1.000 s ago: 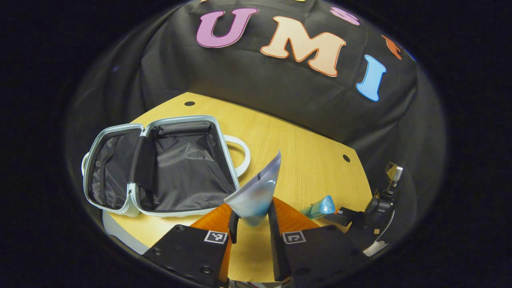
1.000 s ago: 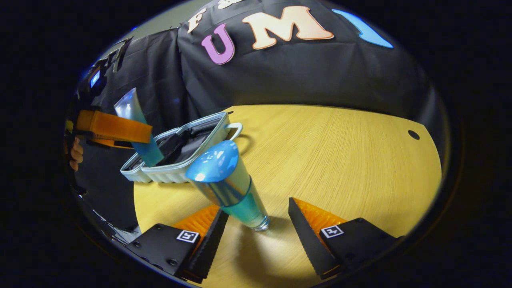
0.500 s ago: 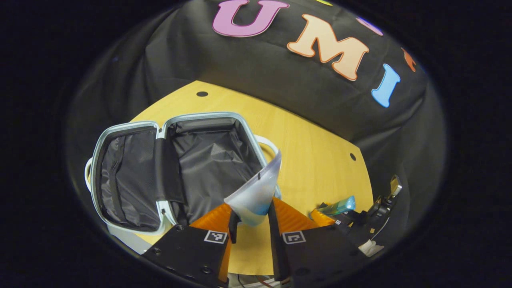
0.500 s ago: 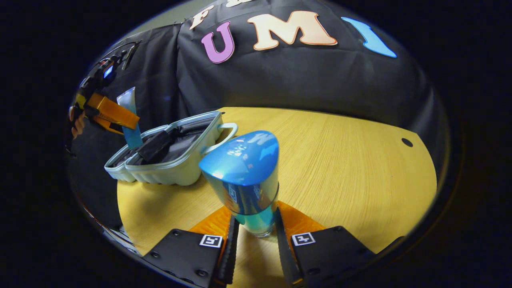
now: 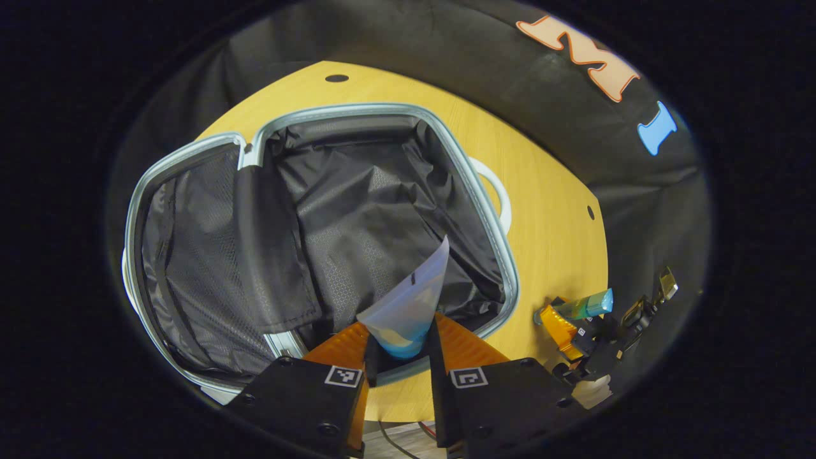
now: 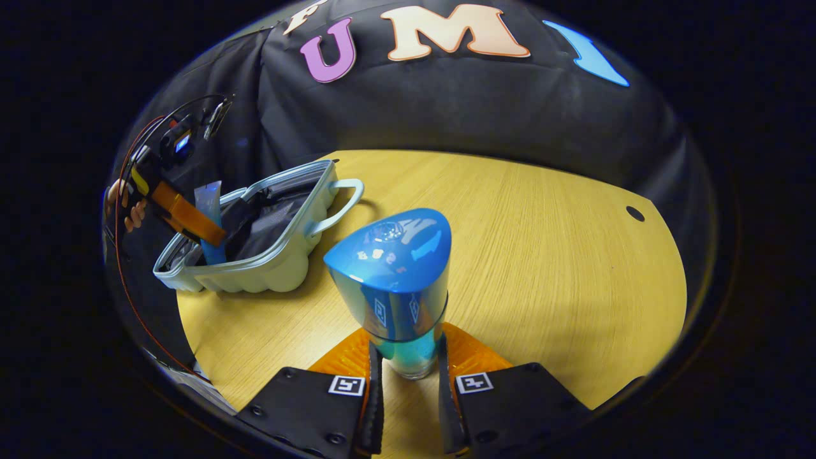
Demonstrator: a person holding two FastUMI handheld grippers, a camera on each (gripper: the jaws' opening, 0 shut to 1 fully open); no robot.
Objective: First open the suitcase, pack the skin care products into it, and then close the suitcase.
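Observation:
The pale blue suitcase (image 5: 357,204) lies open on the wooden table (image 5: 548,210), its black lining bare. My left gripper (image 5: 400,347) is shut on a translucent tube with a blue end (image 5: 411,303), hanging over the near edge of the suitcase's right half. In the right gripper view the suitcase (image 6: 255,274) sits at the left, with the left gripper (image 6: 188,217) and its tube (image 6: 208,199) tilted down into it. My right gripper (image 6: 406,363) is shut on the lower part of an upright blue bottle (image 6: 392,274) with a glossy cap, over the table's near side.
The table (image 6: 542,255) stretches bare to the right of the bottle, with a small dark hole (image 6: 635,213) near its far right corner. A hand (image 6: 121,204) holds the left gripper. The suitcase handle (image 6: 338,204) juts toward the bottle. The black cloth wall stands behind.
My left gripper has carried the tube from beside the suitcase to over its open right half. My right gripper, open around the bottle a second ago, has shut on it.

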